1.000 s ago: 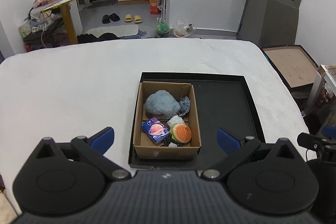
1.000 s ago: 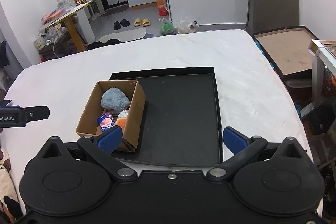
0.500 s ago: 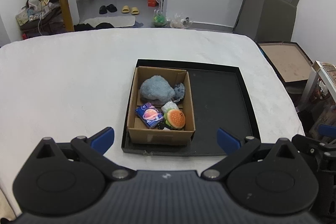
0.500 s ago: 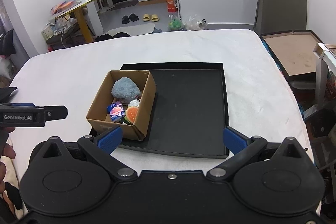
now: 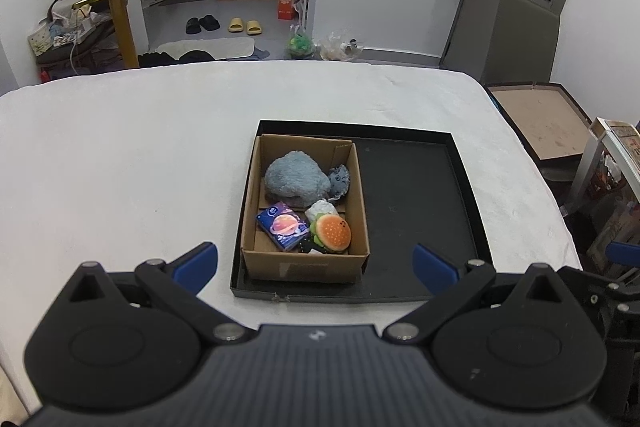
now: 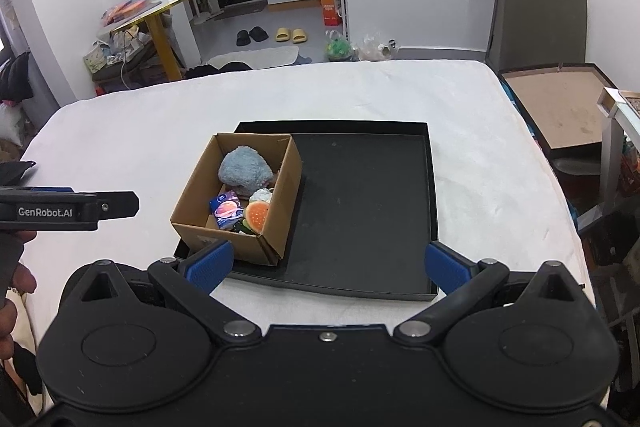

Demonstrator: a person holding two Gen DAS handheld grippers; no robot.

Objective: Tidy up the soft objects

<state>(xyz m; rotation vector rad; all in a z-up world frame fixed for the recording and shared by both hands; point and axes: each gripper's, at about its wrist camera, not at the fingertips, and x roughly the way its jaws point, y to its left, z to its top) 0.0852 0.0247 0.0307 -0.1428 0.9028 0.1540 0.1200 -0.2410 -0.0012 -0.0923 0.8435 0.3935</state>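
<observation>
**White table, tray at centre**

Left wrist view: white-covered table [image 5: 120, 155] carries a black tray [image 5: 416, 203]; a cardboard box [image 5: 304, 263] of soft toys fills its left side. Left gripper [image 5: 316, 261] gapes, holding nothing.

Right wrist view: bare cloth surrounds the tray; right gripper [image 6: 326, 265] spread wide, near edge

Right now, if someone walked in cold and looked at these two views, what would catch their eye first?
Probably the open cardboard box in the left part of the black tray on the white-covered table. It holds a fluffy blue-grey plush at the far end, and nearer, a hamburger-shaped toy beside a blue packet with a planet print. Both the left gripper and right gripper are wide open and hold nothing.
</observation>
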